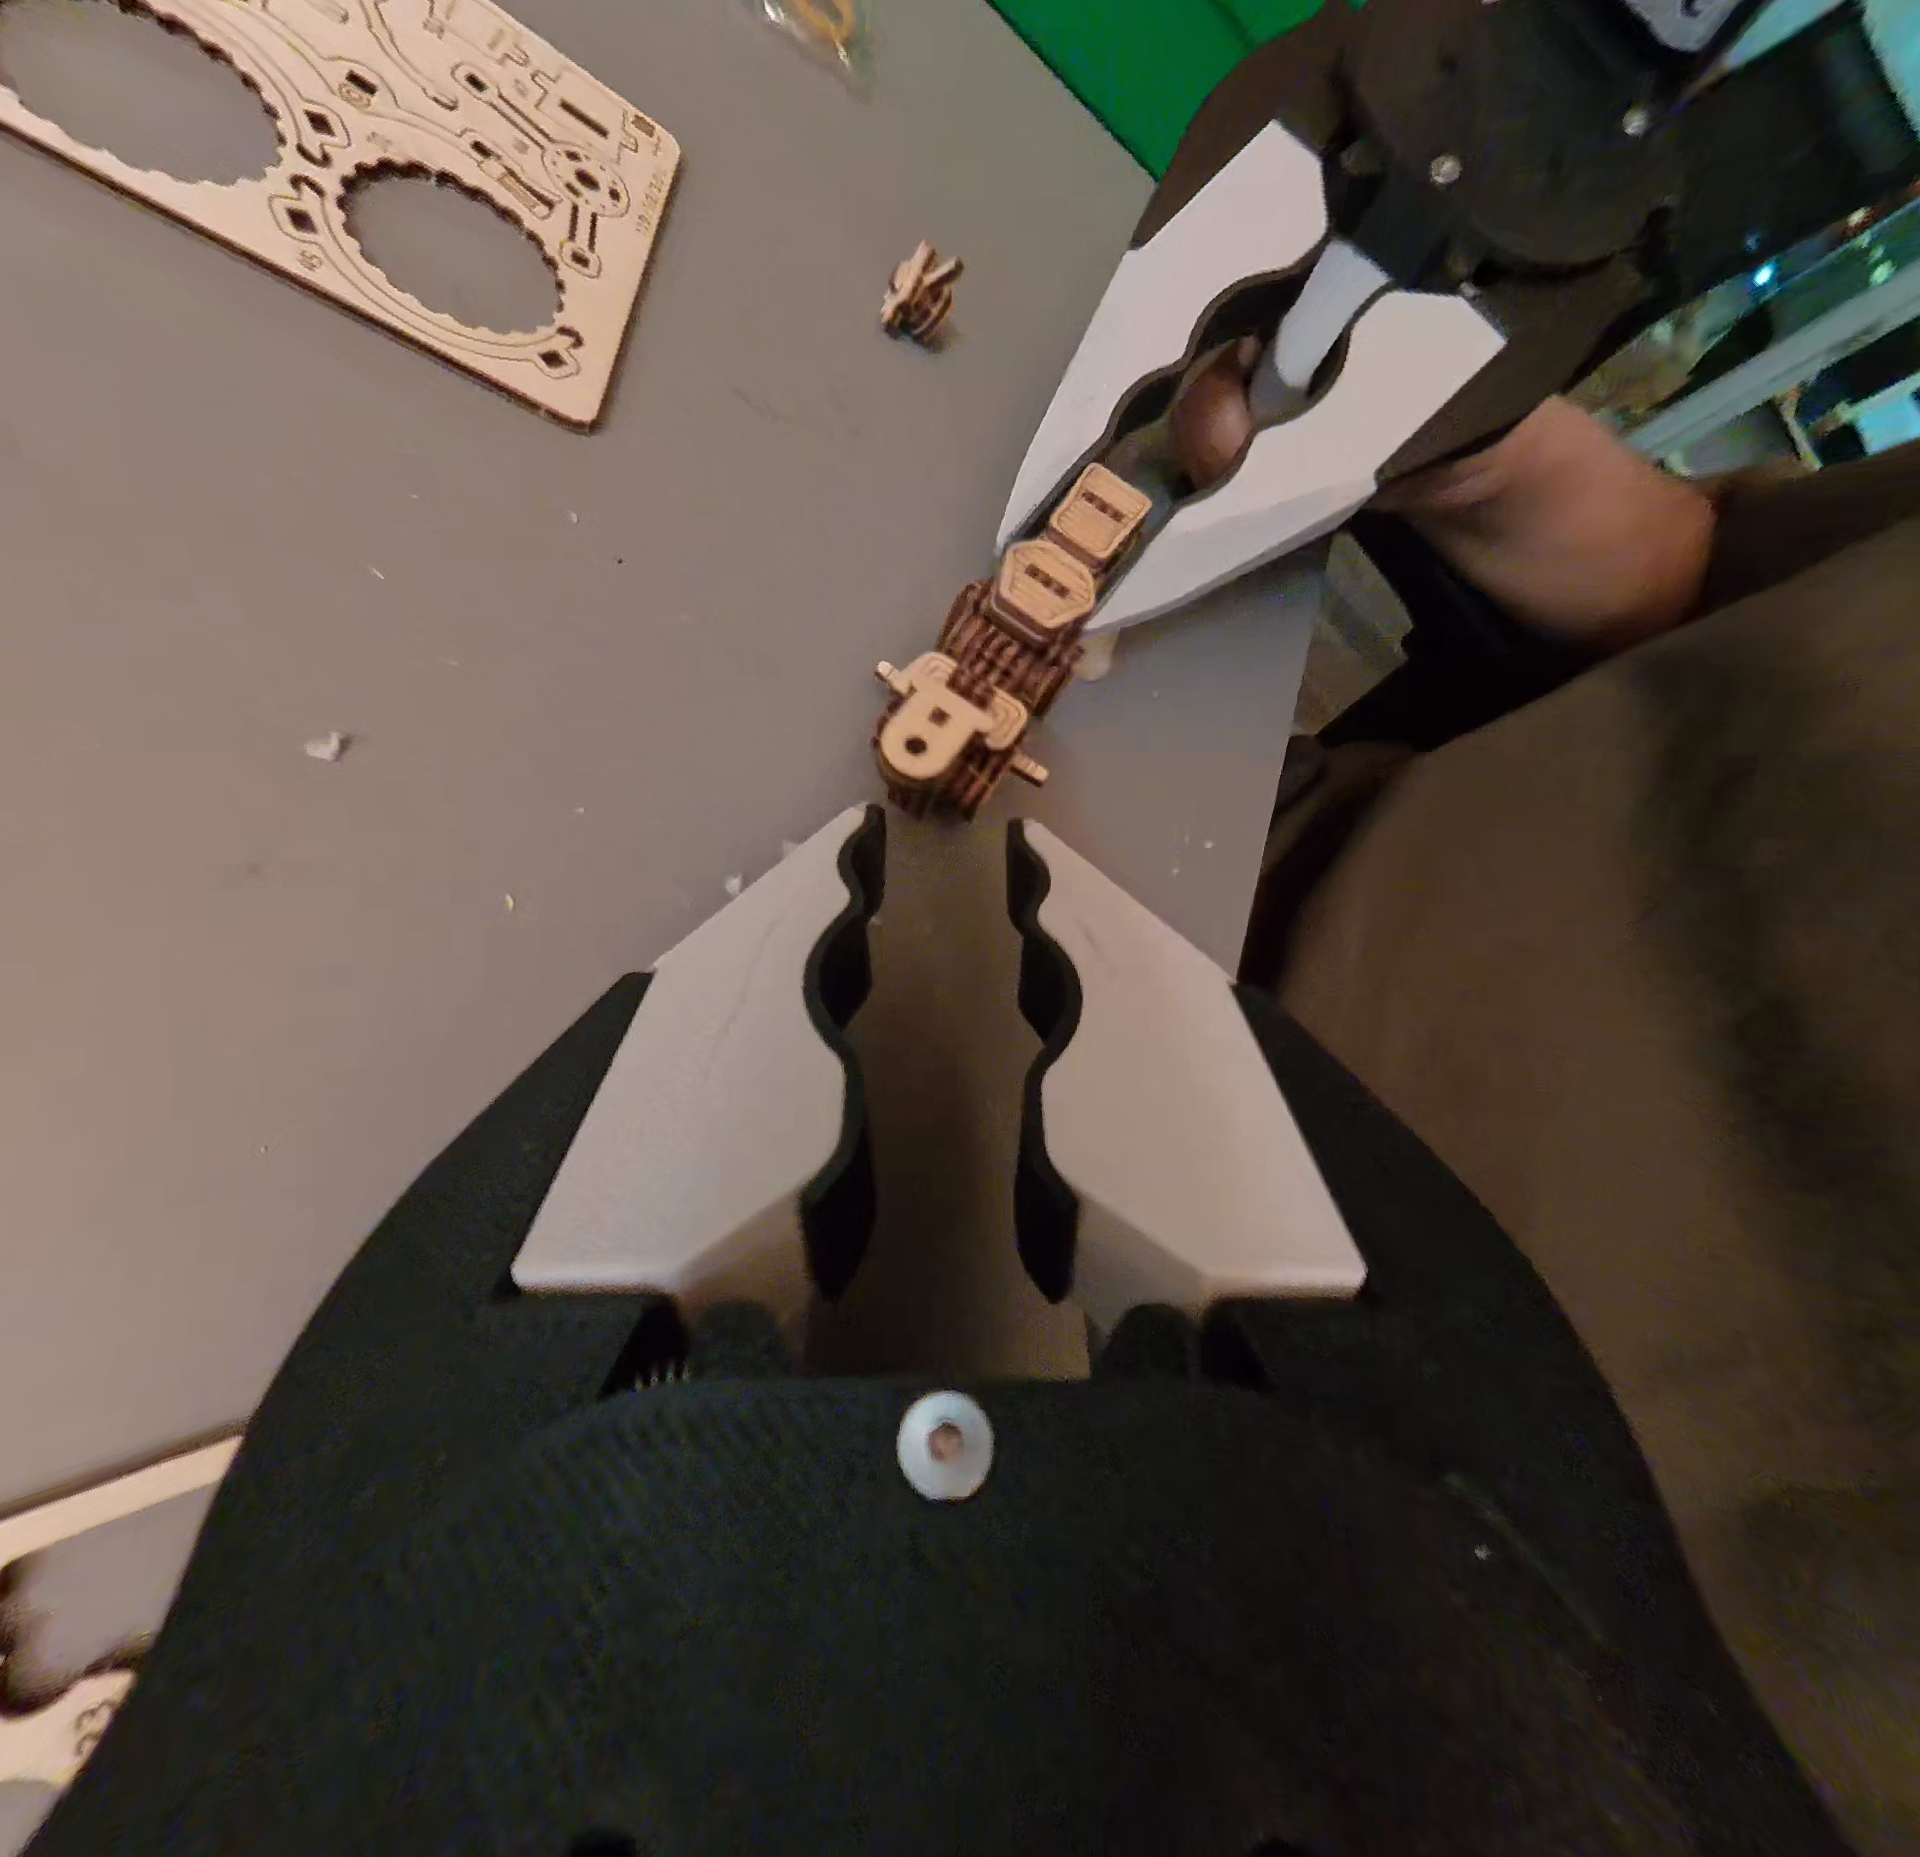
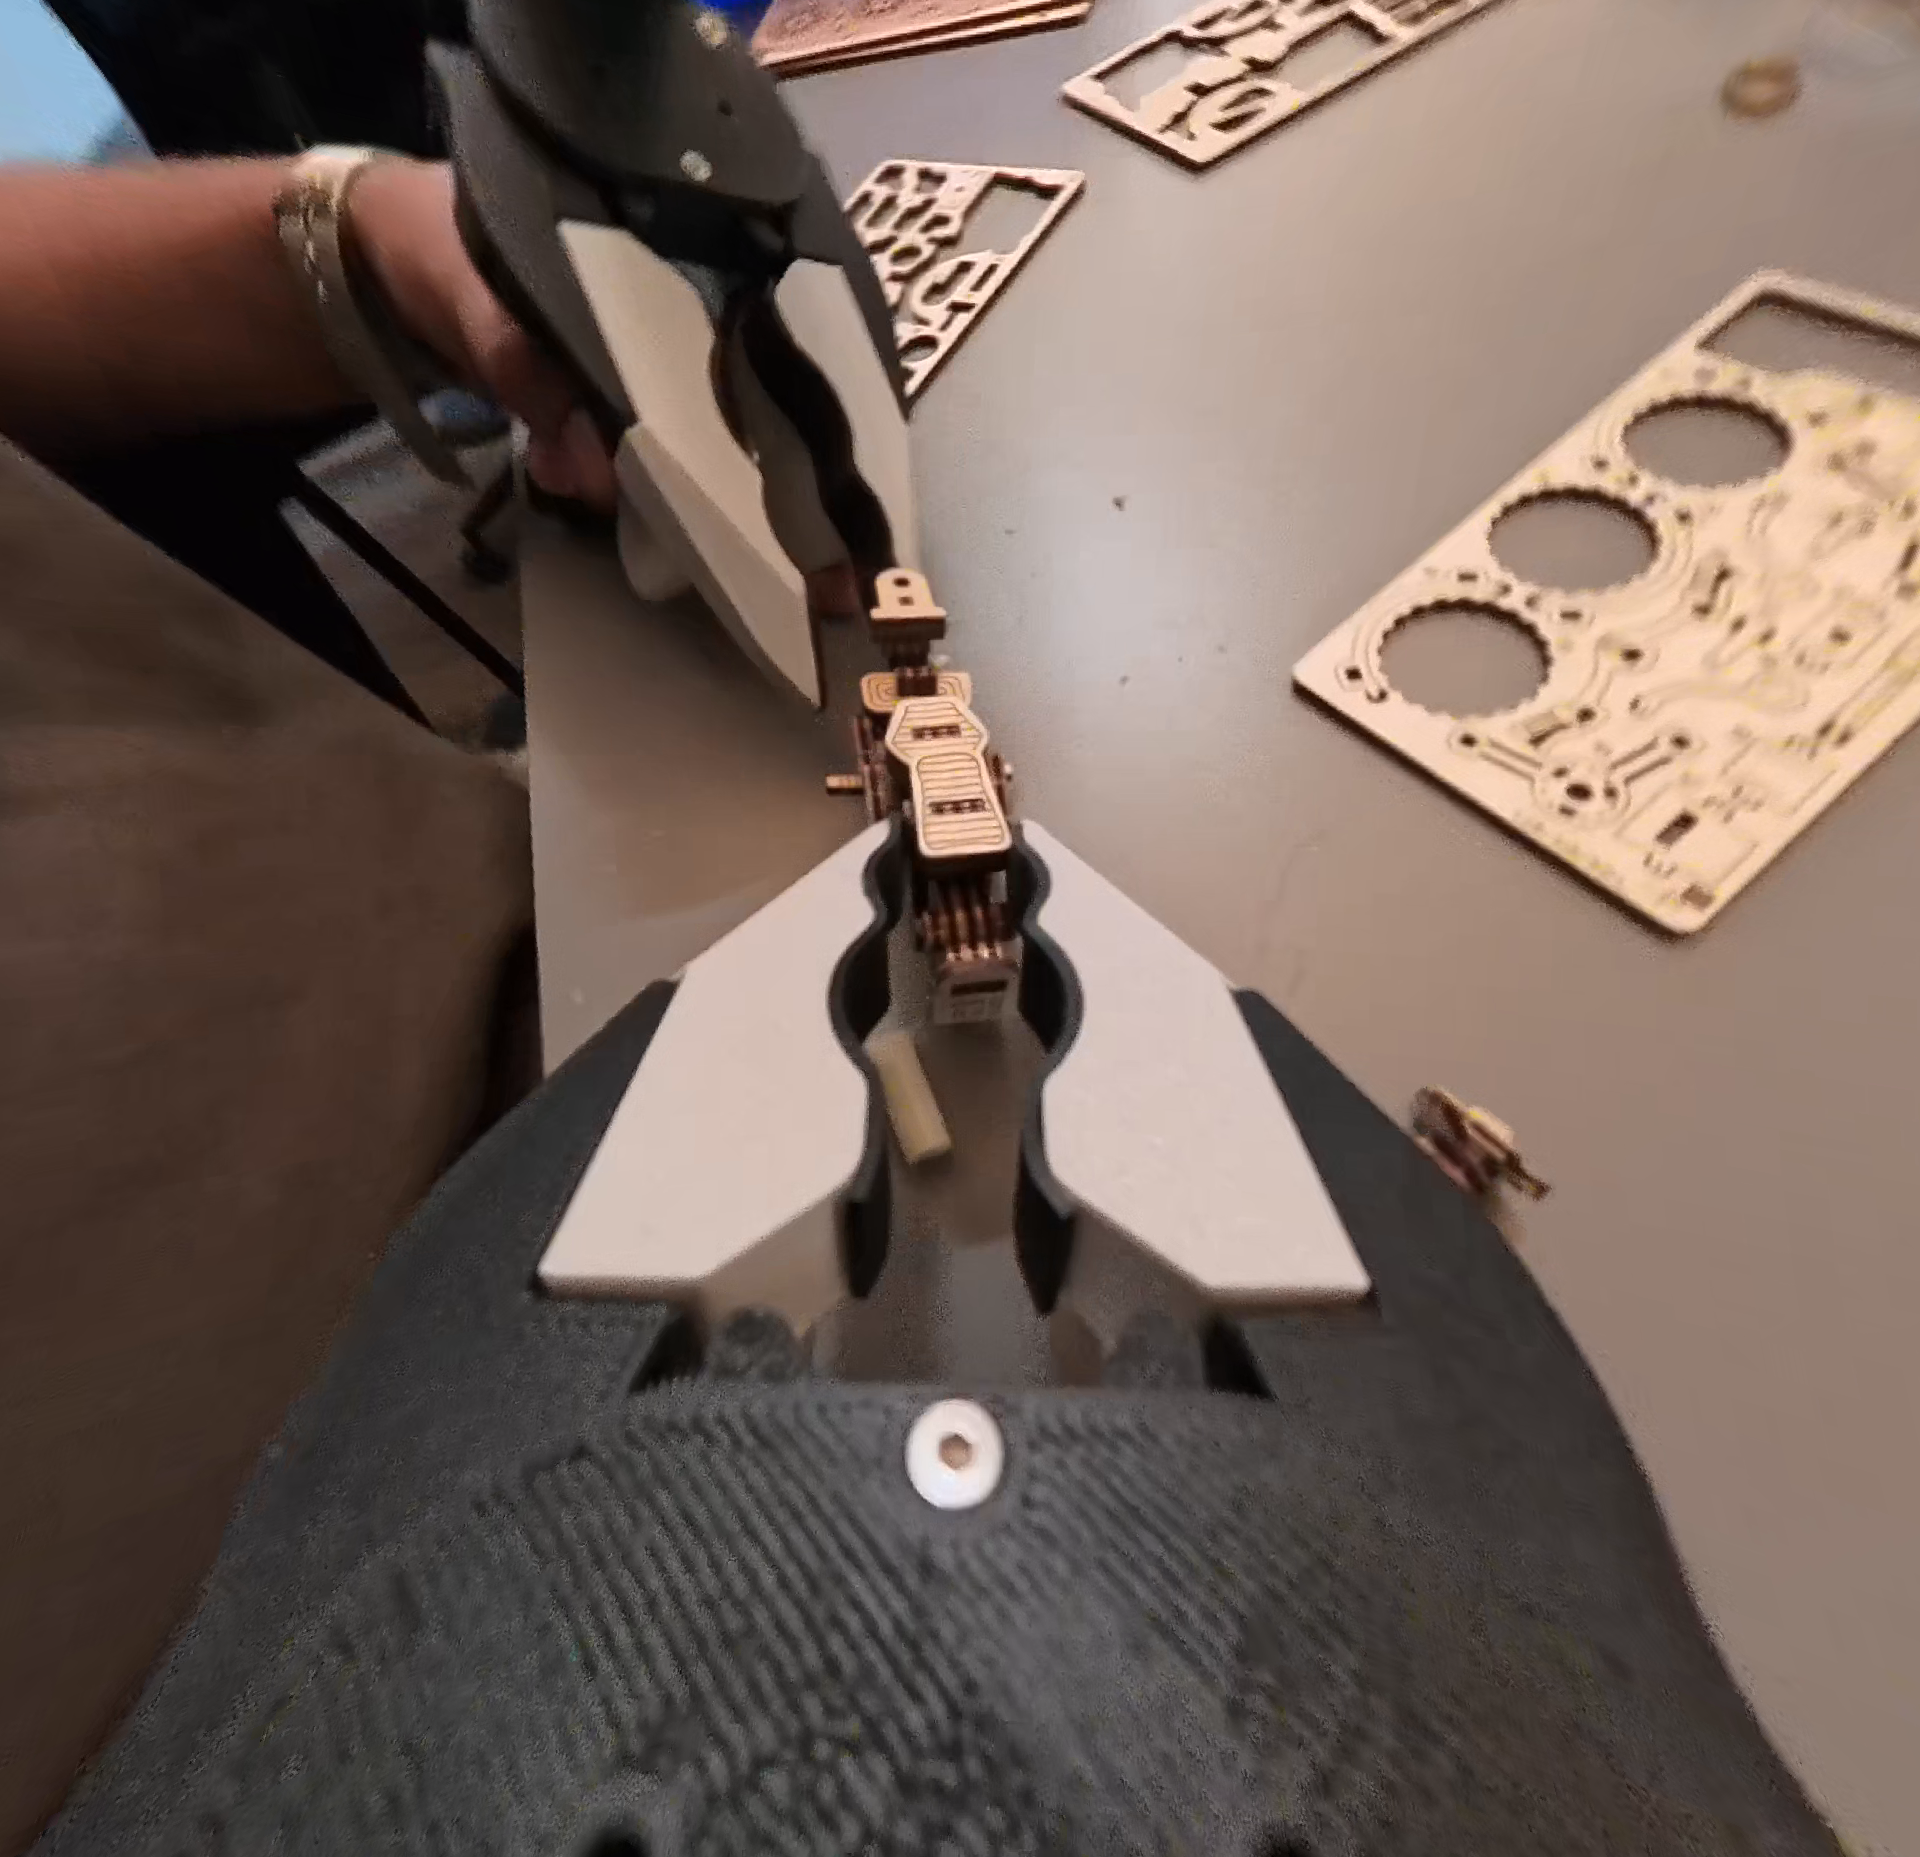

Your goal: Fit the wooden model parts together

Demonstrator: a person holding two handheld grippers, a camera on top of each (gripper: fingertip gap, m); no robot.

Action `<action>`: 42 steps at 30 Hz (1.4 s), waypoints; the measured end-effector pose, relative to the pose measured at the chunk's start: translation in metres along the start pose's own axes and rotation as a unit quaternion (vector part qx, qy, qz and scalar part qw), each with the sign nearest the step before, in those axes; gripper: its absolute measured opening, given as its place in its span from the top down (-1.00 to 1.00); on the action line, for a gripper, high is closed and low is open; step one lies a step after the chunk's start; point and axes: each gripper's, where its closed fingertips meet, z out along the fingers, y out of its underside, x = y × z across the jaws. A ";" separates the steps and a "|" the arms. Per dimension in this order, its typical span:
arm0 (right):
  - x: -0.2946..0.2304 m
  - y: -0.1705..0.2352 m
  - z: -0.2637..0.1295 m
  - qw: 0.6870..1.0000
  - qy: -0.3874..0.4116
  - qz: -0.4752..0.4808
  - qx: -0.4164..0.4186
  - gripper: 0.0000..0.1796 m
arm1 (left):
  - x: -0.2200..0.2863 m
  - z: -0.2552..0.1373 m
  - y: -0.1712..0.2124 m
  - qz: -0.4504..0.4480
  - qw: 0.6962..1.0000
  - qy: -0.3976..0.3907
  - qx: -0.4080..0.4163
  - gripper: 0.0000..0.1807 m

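From the left wrist, the left gripper (image 1: 945, 831) stood spread and empty just short of the wooden model (image 1: 977, 695) on the grey table (image 1: 416, 768), near its edge. From the right wrist, the right gripper (image 2: 951, 851) clasped the model's (image 2: 940, 799) near end; the fitting step seemed underway, and next the left needed a careful closing on the far end

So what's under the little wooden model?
The grey table is under the wooden model, near the table's edge. The right tool grips one end, so what lies beneath that end is hidden. The left tool sits open, close to the other end.
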 end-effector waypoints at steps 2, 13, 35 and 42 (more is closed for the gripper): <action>0.005 -0.001 -0.003 0.998 -0.015 0.057 0.008 0.84 | -0.001 -0.001 -0.002 -0.008 1.000 -0.001 0.007 0.75; 0.019 -0.032 -0.037 0.921 -0.154 0.316 0.168 0.85 | -0.008 -0.005 -0.005 -0.008 0.999 -0.029 0.024 0.72; 0.018 -0.036 -0.045 0.922 -0.156 0.305 0.179 0.85 | -0.008 -0.004 -0.006 -0.005 0.999 -0.033 0.025 0.72; 0.015 -0.026 -0.036 0.951 -0.118 0.252 0.135 0.85 | -0.010 -0.005 -0.007 -0.006 0.999 -0.039 0.030 0.71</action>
